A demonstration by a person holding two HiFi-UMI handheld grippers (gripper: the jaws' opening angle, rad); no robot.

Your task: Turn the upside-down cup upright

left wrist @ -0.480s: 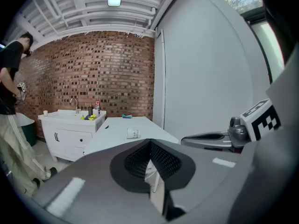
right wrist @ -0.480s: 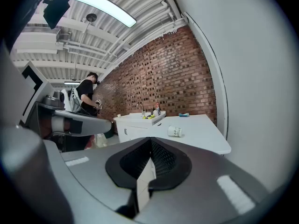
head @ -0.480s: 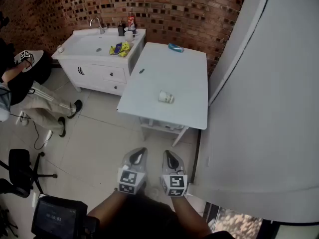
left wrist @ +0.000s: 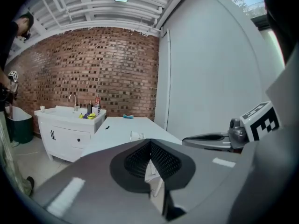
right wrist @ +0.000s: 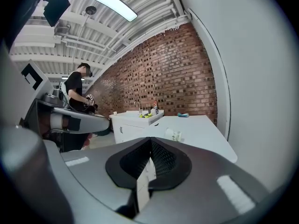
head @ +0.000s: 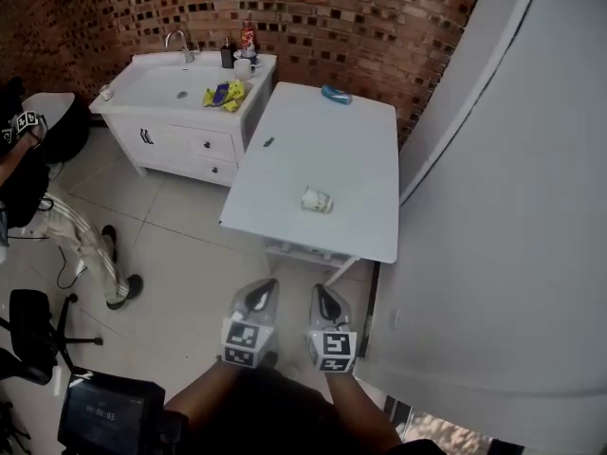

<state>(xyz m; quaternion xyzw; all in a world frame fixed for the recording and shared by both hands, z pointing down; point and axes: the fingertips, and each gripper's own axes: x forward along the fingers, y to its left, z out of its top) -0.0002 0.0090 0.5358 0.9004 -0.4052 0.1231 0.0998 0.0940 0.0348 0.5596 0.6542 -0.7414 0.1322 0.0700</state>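
Lying cup (head: 317, 200): tipped on its side on the white table (head: 360, 140), toward the near end and roughly mid-width, well apart from both grippers; which end is the mouth, too small to tell
Left gripper (head: 263, 289): jaws pressed together, tips meeting, clamped on nothing; held low over the floor tiles (head: 180, 254), short of the table, aimed at it with a slight downward tilt
Right gripper (head: 323, 294): same deal, jaws closed tight on themselves and empty; just beside the left one, pointing the same way
Table extras: small blue thing (head: 335, 94) at the far end, tiny dark bit (head: 268, 142) near the left edge
Sink cabinet (head: 180, 136): white, right up against the table's far left side; faucet (head: 178, 42) at the back, a few bottles (head: 239, 50) in the corner, yellow stuff (head: 226, 93) on the counter
Brick wall (head: 332, 17): behind both the cabinet and the table
Right side: big pale panel (head: 512, 207) running along the table's right edge
Left side: person (head: 28, 159) in a dark top and pale trousers at the picture's edge, black office chair (head: 33, 335) nearer
Bottom left: dark device with a lit screen (head: 104, 413)
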